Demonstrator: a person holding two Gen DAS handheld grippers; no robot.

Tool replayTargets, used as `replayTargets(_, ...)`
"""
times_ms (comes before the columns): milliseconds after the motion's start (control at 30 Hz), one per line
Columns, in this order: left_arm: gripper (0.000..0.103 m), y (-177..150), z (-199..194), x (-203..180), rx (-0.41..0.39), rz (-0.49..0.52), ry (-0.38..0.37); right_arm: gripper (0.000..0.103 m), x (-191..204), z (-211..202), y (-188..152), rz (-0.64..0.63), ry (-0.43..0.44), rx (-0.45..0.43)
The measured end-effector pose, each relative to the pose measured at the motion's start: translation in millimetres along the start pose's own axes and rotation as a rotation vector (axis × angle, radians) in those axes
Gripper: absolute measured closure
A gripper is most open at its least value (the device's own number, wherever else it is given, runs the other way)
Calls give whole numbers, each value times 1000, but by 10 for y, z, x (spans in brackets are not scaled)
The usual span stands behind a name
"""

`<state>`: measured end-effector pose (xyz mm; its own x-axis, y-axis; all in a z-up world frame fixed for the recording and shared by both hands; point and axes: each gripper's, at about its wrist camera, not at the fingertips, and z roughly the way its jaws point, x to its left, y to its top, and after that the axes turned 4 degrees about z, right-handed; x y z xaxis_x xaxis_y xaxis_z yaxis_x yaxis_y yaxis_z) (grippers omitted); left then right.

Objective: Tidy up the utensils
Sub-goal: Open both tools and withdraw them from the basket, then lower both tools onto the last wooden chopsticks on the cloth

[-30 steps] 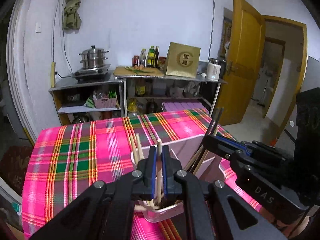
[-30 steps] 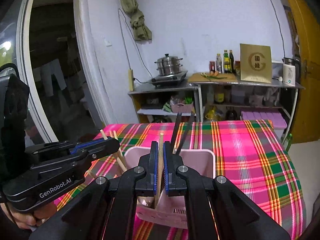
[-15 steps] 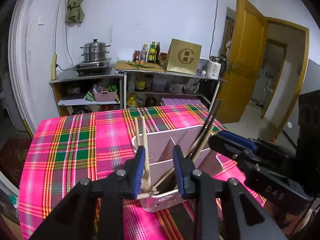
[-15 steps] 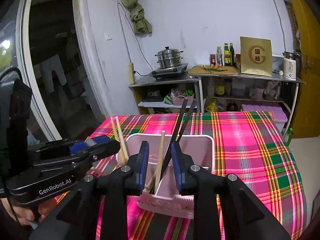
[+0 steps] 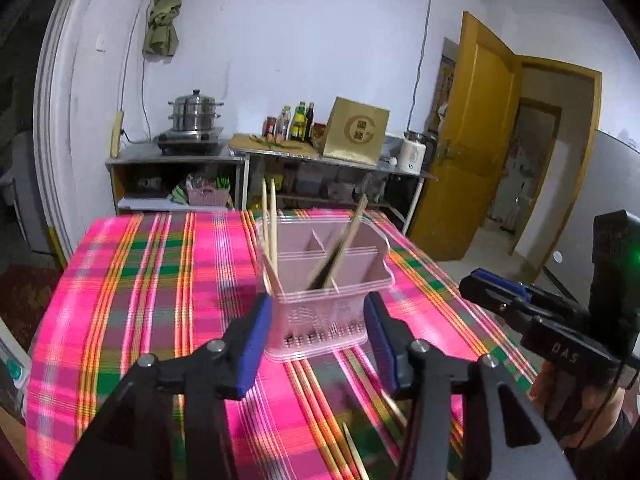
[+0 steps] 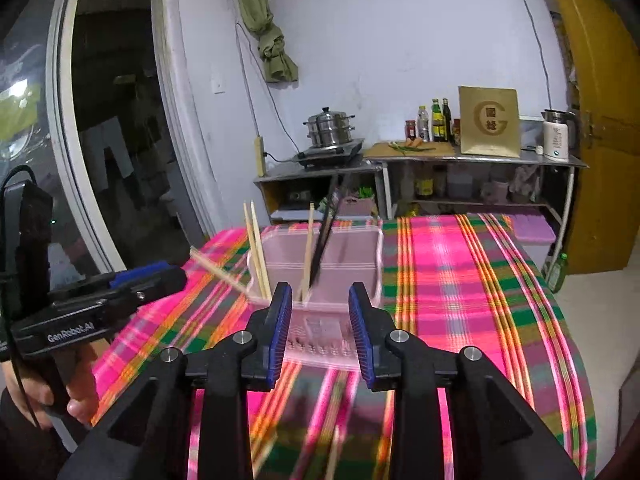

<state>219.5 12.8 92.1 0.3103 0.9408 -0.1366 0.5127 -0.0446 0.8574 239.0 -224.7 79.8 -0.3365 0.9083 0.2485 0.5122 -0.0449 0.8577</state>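
A pink divided utensil caddy (image 5: 326,308) (image 6: 320,248) stands on the plaid tablecloth. Two light wooden chopsticks (image 5: 269,232) (image 6: 256,248) stand upright in its left compartment. A dark pair (image 5: 340,252) (image 6: 326,236) and a light stick (image 6: 308,248) lean in the others. My left gripper (image 5: 316,312) is in front of the caddy, its jaws opening with nothing between them. My right gripper (image 6: 319,296) is also short of the caddy, opening and empty. Each gripper shows from the side in the other's view: the right gripper (image 5: 480,284), the left gripper (image 6: 160,276).
Loose light chopsticks (image 5: 354,452) lie on the plaid cloth (image 5: 160,300) near the front edge. Behind the table are metal shelves with a steamer pot (image 5: 196,110), bottles (image 5: 298,122), a gold box (image 5: 356,132) and a kettle (image 6: 556,136). A yellow door (image 5: 476,140) stands open at right.
Both grippers were shut on a wooden chopstick over the caddy. They have let go, opened and drawn back toward me. The chopsticks now stand in the caddy.
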Motion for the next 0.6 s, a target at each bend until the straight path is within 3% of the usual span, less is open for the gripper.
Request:
replayTargets(267, 51, -602, 16, -167, 112, -10, 2, 73, 2, -148, -539, -39, -21, 107)
replayTargets(600, 51, -954, 97, -281, 198, -12, -7, 73, -91, -102, -905, -34, -40, 207)
